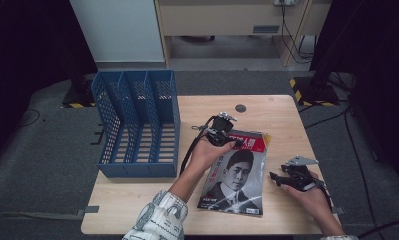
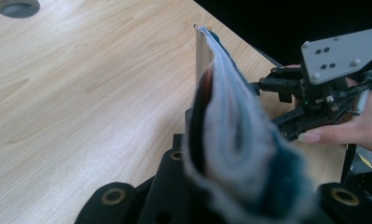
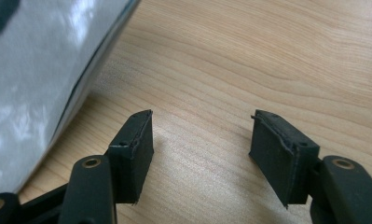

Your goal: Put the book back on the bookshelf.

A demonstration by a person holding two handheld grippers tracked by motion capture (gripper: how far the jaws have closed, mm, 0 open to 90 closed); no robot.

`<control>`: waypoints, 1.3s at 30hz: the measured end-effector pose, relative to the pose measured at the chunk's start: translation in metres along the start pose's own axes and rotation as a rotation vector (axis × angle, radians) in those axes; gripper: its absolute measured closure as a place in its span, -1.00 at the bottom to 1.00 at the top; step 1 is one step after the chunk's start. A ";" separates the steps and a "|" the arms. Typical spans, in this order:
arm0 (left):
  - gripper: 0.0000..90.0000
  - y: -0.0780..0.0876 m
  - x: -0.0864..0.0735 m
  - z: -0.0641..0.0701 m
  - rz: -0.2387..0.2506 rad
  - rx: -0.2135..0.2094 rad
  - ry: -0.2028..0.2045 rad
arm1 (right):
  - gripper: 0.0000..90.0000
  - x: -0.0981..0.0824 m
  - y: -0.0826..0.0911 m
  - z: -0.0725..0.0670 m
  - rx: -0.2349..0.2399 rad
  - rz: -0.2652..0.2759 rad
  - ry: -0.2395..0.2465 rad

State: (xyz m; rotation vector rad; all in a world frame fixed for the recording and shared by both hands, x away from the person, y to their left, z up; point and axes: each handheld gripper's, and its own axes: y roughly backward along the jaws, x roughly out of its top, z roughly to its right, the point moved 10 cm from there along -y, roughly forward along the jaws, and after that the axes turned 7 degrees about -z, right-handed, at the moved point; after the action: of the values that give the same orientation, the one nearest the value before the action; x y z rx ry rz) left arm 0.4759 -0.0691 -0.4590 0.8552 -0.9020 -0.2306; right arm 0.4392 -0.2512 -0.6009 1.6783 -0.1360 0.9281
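At the left end of the table (image 1: 137,200) stands a blue file rack (image 1: 137,125), its slots empty and open toward the top. Just right of it, the left gripper (image 1: 232,141) has its jaws clamped tight on the top edge of a magazine (image 1: 235,175), near the upper left corner by the red title band. In the left gripper view the magazine's pages (image 2: 230,140) bulge thick between the jaws and the far corner stands up off the wood, so that end seems raised while the bottom edge rests on the table.

I'd judge the magazine light but floppy: a soft sheaf with a glossy, slippery cover that will sag and fan open if held by one corner alone. A grip near the spine or across the whole thickness looks safest, with a second hold lower down.

Its long axis runs away from the person, leaning slightly right at the top; the cover faces up, title end farthest away.

Farther right, the right gripper (image 1: 277,178) lies low beside the magazine's right edge, just apart. Its jaws stand moderately wide with nothing but bare wood between them.
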 end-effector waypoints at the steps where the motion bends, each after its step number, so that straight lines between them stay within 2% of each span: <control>1: 0.92 0.002 0.002 0.001 0.005 -0.001 0.000 | -0.16 0.000 0.000 0.000 0.000 0.002 0.003; 7: 0.92 0.017 0.010 0.009 0.033 -0.018 0.001 | -0.24 0.000 -0.002 -0.002 -0.012 0.021 0.021; 10: 0.92 0.032 0.015 0.018 0.067 -0.055 0.011 | -0.26 0.001 -0.004 -0.003 -0.013 0.029 0.020; 16: 0.92 0.049 0.023 0.023 0.096 -0.080 0.014 | -0.28 0.002 -0.005 -0.005 -0.010 0.036 0.024; 28: 0.92 0.068 0.041 0.023 0.133 -0.070 0.022 | -0.29 0.004 -0.006 -0.008 -0.009 0.041 0.028; 39: 0.92 0.088 0.048 0.022 0.168 -0.077 0.041 | -0.29 0.003 -0.006 -0.008 -0.008 0.041 0.026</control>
State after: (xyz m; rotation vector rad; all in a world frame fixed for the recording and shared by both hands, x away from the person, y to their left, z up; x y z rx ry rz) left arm 0.4744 -0.0478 -0.3588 0.7061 -0.9159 -0.1014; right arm 0.4408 -0.2410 -0.6032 1.6609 -0.1570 0.9783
